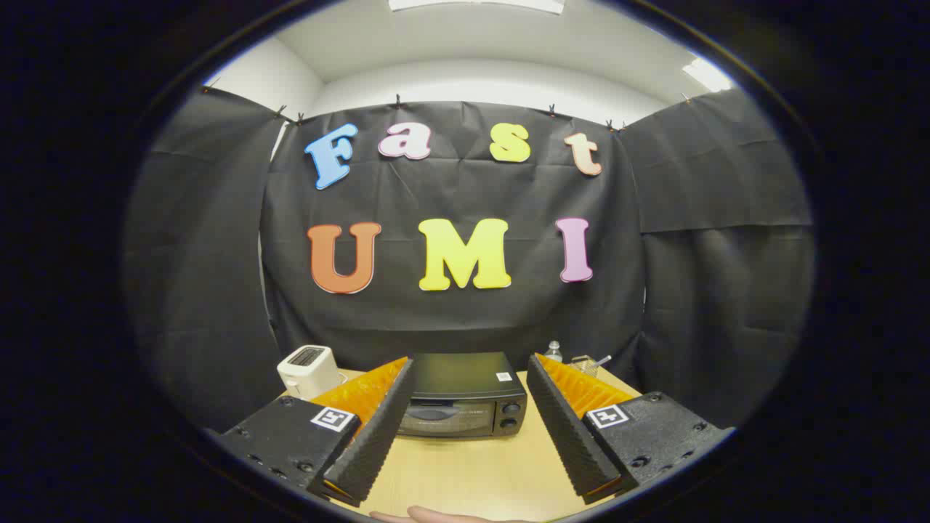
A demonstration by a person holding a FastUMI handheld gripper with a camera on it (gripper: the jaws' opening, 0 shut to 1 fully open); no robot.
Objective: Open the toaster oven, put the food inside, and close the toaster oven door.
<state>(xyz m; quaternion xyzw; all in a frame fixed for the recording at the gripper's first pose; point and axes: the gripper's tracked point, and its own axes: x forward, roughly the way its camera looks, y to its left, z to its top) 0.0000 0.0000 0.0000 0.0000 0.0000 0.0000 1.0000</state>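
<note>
A black toaster oven (461, 396) stands on the wooden table (479, 472), its door shut and two knobs at its right side. It sits beyond my gripper (471, 363), seen between the two fingers. The gripper is open, its black ribbed pads (378, 436) spread wide and holding nothing. It hovers above the table, well short of the oven. Food is not identifiable here.
A white pop-up toaster (309, 370) stands left of the oven, behind the left finger. A small bottle (554, 351) and a wire basket (587, 363) sit behind the right finger. A hand (429, 516) rests at the table's near edge.
</note>
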